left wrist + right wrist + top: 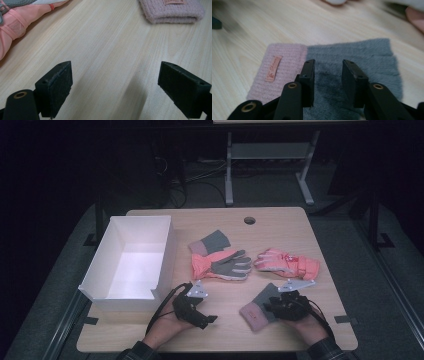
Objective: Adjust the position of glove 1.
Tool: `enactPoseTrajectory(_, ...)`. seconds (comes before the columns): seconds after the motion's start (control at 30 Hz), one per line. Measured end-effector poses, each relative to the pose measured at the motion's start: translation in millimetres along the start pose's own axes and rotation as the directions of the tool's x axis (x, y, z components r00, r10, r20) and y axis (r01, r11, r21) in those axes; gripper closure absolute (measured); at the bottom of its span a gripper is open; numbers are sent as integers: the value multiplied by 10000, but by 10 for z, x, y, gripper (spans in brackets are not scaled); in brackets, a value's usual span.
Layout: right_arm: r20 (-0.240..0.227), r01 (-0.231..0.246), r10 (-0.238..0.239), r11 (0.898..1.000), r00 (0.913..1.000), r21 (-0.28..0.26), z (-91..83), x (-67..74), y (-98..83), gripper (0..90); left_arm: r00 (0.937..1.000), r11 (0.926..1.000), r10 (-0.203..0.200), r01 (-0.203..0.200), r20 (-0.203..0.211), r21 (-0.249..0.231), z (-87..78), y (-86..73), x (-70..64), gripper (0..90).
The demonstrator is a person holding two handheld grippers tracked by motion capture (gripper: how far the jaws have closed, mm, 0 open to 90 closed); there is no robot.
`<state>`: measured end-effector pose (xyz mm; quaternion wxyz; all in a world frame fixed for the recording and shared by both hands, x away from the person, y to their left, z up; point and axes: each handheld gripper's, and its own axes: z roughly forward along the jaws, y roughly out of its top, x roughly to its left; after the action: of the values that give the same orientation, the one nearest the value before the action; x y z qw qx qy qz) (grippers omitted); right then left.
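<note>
Grey-pink mitten (352,60) under parted right gripper (327,65); left gripper (115,75) wide; box (100,270) left.

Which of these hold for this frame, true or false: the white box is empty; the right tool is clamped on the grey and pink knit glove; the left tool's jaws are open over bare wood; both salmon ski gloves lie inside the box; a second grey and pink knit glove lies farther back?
1. The white rectangular box is empty. True.
2. The right tool is clamped on the grey and pink knit glove. False: its jaws stand apart above it, not pressing.
3. The left tool is open over bare wooden table. True.
4. Both salmon ski gloves lie in the box. False: they lie on the table.
5. A second knit glove lies farther back. True.
</note>
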<state>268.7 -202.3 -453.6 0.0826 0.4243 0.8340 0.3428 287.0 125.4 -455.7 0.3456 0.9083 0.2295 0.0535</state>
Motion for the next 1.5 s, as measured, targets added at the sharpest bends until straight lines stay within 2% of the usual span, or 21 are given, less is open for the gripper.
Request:
enactPoseTrajectory(0.07,149,113,-116,9997,9998,200,73,12,-9,669,10000,9999,-89,89,8,-93,8,-1,-13,119)
enactPoseTrajectory(0.2,287,127,-134,9997,9995,218,82,14,-8,833,10000,10000,-63,63,21,-32,19,-2,-15,120)
enactPoseTrajectory(0.33,124,21,-24,9998,9999,201,81,-7,-5,868,10000,10000,-69,69,1,-65,16,-3,-17,120)
enactPoseTrajectory(0.43,-135,-258,259,9996,9996,100,50,-42,7,873,10000,10000,-11,11,-19,-9,-1,-2,-1,119)
enactPoseTrajectory(0.5,-317,-371,364,9990,9988,-237,0,-57,28,873,9999,9999,-114,113,-9,-63,-2,-4,4,120)
enactPoseTrajectory(0.57,-399,-451,438,9985,9982,-326,-31,-54,43,873,10000,10000,-63,63,-22,-32,-5,-5,12,120)
enactPoseTrajectory(0.63,-685,-463,412,9961,9968,-749,-75,-18,88,873,9999,10000,-94,94,-35,-34,-5,-4,12,120)
enactPoseTrajectory(0.7,-977,-554,471,9949,9941,-843,-68,24,121,873,10000,10000,-47,46,-48,-13,-7,-3,12,120)
enactPoseTrajectory(0.73,-977,-554,471,9949,9941,-843,-68,24,121,873,10000,10000,-33,33,-44,-15,-9,-3,11,120)
enactPoseTrajectory(0.77,-1163,-419,314,9952,9927,-887,-36,70,164,873,10000,10000,-18,18,-65,-22,-17,-3,10,120)
enactPoseTrajectory(0.9,-1267,-341,228,9956,9917,-876,35,157,247,873,10000,9999,-19,18,-83,-112,-26,-2,19,120)
enactPoseTrajectory(0.97,-1362,-272,162,9965,9906,-792,151,256,334,873,9999,9998,-77,75,-86,-158,-37,-5,20,120)
enactPoseTrajectory(1.03,-1374,-232,127,9969,9904,-751,180,277,346,873,10000,9998,-67,65,-73,-164,-44,-5,21,120)
enactPoseTrajectory(1.07,-1356,-104,10,9976,9908,-685,268,338,376,872,10000,9999,-23,22,-90,-169,-49,-5,23,120)
enactPoseTrajectory(1.2,-1296,16,-67,9992,9915,-399,377,429,410,871,10000,9998,-37,36,-76,-190,-60,-6,21,120)
enactPoseTrajectory(1.37,-1192,174,-177,9998,9927,-36,481,438,374,861,10000,9998,-44,42,-66,-216,-61,-7,20,120)
enactPoseTrajectory(1.5,-1235,86,-87,10000,9923,-12,503,430,357,814,9999,9996,-92,90,-65,-254,-55,-7,12,120)
